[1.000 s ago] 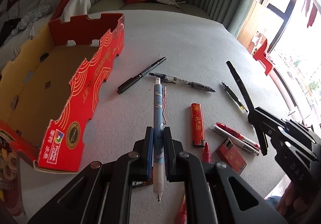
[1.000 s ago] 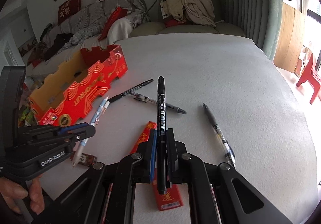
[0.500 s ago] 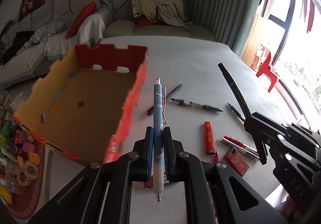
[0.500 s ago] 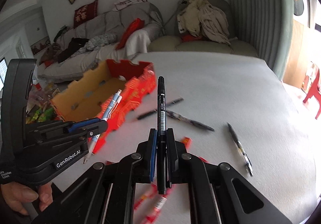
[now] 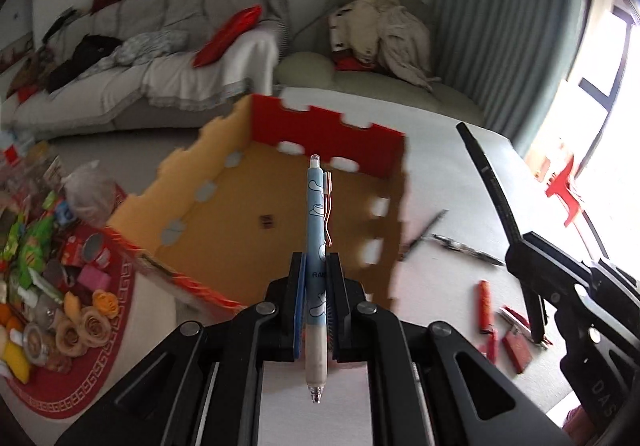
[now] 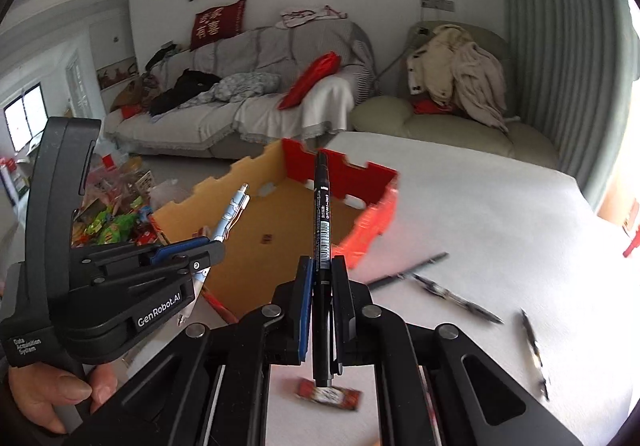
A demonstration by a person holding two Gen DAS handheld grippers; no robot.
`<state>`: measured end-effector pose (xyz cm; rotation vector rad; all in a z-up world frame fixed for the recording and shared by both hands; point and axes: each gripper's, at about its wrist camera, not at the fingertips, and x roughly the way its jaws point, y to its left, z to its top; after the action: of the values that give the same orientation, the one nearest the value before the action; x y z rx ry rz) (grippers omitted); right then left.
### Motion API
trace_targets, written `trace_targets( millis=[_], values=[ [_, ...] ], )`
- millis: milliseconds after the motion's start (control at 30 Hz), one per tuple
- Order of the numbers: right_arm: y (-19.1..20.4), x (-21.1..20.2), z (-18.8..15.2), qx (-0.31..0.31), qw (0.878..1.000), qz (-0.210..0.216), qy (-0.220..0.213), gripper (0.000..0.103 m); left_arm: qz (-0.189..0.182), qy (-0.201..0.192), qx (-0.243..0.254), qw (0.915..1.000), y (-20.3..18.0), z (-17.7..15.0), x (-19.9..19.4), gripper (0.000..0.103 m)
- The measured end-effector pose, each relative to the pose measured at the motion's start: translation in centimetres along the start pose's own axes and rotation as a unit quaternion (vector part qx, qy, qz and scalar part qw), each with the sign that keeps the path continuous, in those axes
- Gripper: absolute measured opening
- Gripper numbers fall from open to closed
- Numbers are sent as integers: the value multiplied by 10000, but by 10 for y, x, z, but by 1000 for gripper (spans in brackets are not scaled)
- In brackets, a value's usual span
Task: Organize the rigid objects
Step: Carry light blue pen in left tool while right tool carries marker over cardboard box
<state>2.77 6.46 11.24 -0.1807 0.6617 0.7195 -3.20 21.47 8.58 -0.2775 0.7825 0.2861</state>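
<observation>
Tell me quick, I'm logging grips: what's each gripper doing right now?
Left gripper: closed on the blue pen.
Right gripper: closed on the black marker.

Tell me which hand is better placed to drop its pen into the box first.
Left, probably. The left gripper holds the blue pen with the open box straight ahead. The right gripper holds its black pen nearer the box's red wall, beside the table.

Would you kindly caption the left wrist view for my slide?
Left gripper clamps a blue pen above the open red cardboard box.
</observation>
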Motion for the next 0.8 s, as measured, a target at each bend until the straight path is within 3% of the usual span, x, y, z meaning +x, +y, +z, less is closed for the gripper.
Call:
trace_targets(
  millis=[300, 800],
  values=[
    [42, 38, 13, -253, 9993, 236, 158, 10, 93, 80, -186, 9998, 37, 14, 10, 10],
    [52, 65, 27, -178, 9992, 272, 221, 10, 218, 242, -49, 9995, 47, 32, 37, 10]
  ],
)
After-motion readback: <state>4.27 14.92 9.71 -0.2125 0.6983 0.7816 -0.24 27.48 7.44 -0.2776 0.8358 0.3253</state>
